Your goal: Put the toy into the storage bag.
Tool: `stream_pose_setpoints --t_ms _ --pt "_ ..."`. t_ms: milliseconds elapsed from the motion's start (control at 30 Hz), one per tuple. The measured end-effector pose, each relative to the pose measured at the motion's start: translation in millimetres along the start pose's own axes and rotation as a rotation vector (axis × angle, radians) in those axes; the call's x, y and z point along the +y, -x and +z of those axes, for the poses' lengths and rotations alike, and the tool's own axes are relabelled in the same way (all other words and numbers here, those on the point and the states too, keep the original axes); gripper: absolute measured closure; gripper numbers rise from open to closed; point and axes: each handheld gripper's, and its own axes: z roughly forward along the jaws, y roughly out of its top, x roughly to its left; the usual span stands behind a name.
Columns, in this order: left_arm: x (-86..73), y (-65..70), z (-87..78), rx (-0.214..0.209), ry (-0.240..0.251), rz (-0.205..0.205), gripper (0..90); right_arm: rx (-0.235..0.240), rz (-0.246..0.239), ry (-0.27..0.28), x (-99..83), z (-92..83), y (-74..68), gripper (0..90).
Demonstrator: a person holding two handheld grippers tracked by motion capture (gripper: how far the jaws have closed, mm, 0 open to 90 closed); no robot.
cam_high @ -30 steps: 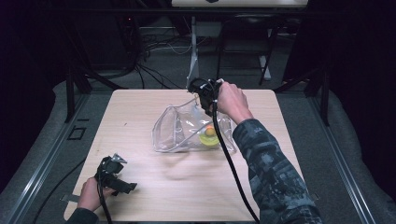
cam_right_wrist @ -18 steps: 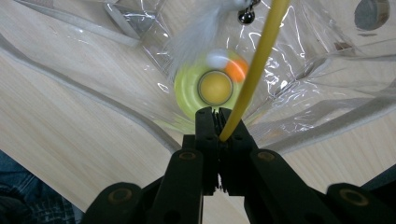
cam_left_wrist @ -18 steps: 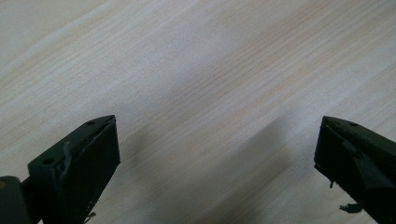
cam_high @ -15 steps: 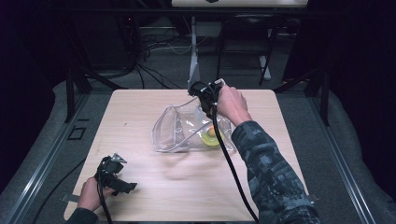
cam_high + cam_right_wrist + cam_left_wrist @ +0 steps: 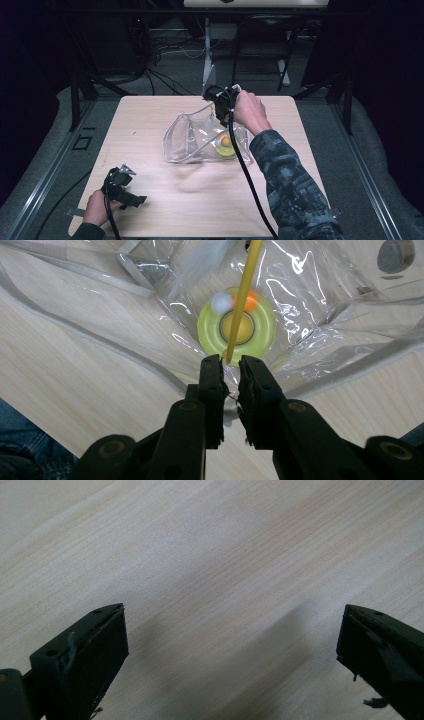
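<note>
Right gripper (image 5: 231, 371) is held over the clear plastic bag (image 5: 200, 140); its jaws, just parting, barely flank a yellow stick (image 5: 243, 295). Left gripper (image 5: 232, 645) jaws are spread above the bench (image 5: 150, 120) at 7 o'clock.

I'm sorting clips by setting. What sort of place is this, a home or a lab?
Most likely a lab or recording studio, not a home: a bare wooden table stands between dark curtains, loose cables and metal stands crowd the floor behind it, and a person works with hand-held grippers on a clear plastic bag.
</note>
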Motion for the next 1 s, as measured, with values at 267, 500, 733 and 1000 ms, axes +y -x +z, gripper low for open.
stream_pose_setpoints --t_ms 267,500,733,1000 --pt "0.3 0.5 0.4 -0.001 -0.003 0.004 0.2 0.013 0.013 0.056 -6.7 -17.7 0.0 67.3" --pt "0.3 0.6 0.1 -0.001 -0.003 0.005 0.2 -0.004 0.039 0.09 -15.9 -33.5 -0.5 35.2" --pt "0.3 0.5 0.1 -0.001 -0.003 0.004 0.2 -0.01 0.051 0.109 -27.8 -41.1 -3.5 14.9" --pt "0.7 1.3 0.4 -0.003 -0.009 0.007 0.2 -0.025 0.038 0.152 -44.5 -47.4 -14.4 0.6"
